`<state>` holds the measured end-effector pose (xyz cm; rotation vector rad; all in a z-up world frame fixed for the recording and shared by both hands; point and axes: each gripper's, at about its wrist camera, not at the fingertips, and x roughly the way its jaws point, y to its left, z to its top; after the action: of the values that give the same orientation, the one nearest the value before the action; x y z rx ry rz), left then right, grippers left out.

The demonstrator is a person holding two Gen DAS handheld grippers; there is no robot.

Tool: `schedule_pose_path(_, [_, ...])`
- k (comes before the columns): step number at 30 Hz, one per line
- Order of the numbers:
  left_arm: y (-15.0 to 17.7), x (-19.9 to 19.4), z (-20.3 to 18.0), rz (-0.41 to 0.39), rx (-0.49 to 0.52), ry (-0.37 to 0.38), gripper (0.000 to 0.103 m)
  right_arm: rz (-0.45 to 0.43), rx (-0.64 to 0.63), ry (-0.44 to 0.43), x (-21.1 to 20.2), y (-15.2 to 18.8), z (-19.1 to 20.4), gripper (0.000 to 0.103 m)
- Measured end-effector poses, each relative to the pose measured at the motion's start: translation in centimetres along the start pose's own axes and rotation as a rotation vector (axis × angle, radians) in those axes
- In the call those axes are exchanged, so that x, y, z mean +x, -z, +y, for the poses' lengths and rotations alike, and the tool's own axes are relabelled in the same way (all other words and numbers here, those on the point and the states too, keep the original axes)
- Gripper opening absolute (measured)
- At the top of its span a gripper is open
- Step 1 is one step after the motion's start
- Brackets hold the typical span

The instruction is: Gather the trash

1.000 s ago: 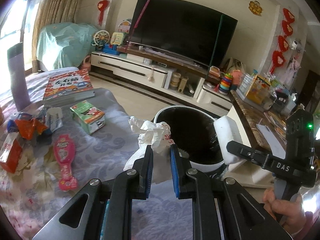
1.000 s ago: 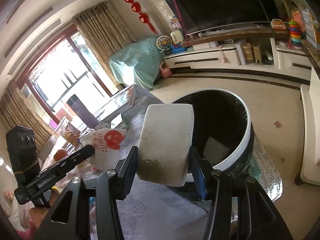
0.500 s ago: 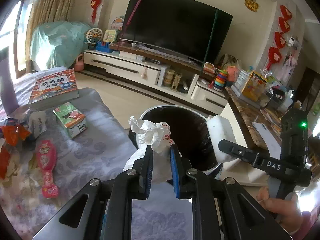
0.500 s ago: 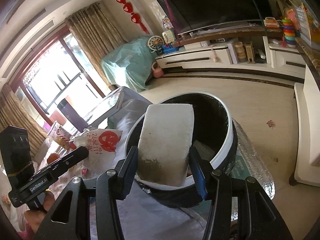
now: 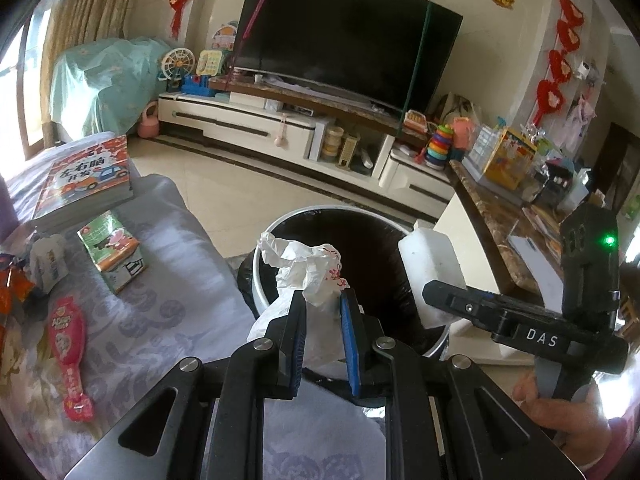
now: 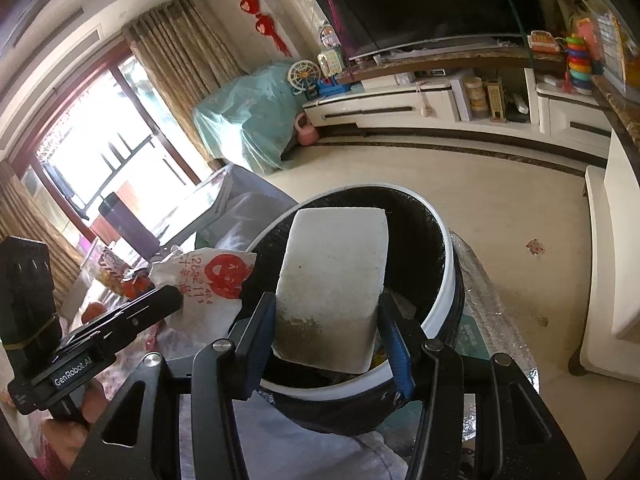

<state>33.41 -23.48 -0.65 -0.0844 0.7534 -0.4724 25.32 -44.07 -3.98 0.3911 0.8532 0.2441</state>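
Observation:
My left gripper (image 5: 322, 312) is shut on a crumpled white plastic bag with red print (image 5: 308, 268), held at the near rim of the trash bin (image 5: 320, 212). The bag also shows in the right wrist view (image 6: 212, 276). My right gripper (image 6: 326, 320) is shut on a white foam block (image 6: 336, 276) with a dirty lower end, held over the bin's dark opening (image 6: 420, 248). The foam block shows in the left wrist view (image 5: 430, 256) above the bin's right side. The bin is round, white-rimmed, lined with a black bag.
A table with a lilac patterned cloth (image 5: 160, 320) lies left of the bin. On it are a pink hairbrush (image 5: 68, 340), a small green carton (image 5: 114, 250), a children's book (image 5: 86, 180) and snack wrappers (image 5: 16, 280). A TV cabinet (image 5: 280, 128) stands behind.
Both grippers have moved forward toward the bin with their loads. The foam block now hangs over the bin's opening and the bag is at its rim.

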Motion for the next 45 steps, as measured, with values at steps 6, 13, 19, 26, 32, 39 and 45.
schedule_pose_path(6, [-1.0, 1.2, -0.6, 0.029, 0.005, 0.000, 0.016, 0.033, -0.018, 0.013, 0.4, -0.7, -0.2, 0.053])
schedule_pose_path(13, [-2.0, 2.2, -1.2, 0.041, 0.018, 0.000, 0.016, 0.060, -0.029, 0.021, 0.9, -1.5, -0.7, 0.054])
schedule_pose_path(19, [-2.3, 2.7, -1.3, 0.056, 0.016, 0.013, 0.022, 0.064, -0.023, 0.019, 0.9, -2.0, -1.1, 0.057])
schedule_pose_path(26, [-2.3, 2.4, -1.0, 0.044, 0.000, 0.003, 0.039, 0.038, -0.013, 0.023, 0.1, -2.4, -1.3, 0.067])
schedule_pose_path(32, [-1.4, 1.1, -0.6, 0.020, -0.014, -0.010, 0.046, -0.001, -0.014, 0.025, -1.1, -2.3, -0.8, 0.071])
schedule_pose_path(39, [1.9, -2.1, -0.1, -0.002, -0.018, -0.083, 0.060, -0.037, -0.014, 0.014, -2.2, -1.0, 0.7, 0.085])
schedule_pose_path(45, [5.1, -5.4, 1.1, -0.005, -0.063, -0.136, 0.063, -0.022, -0.060, -0.016, -1.4, 1.6, 4.0, 0.091])
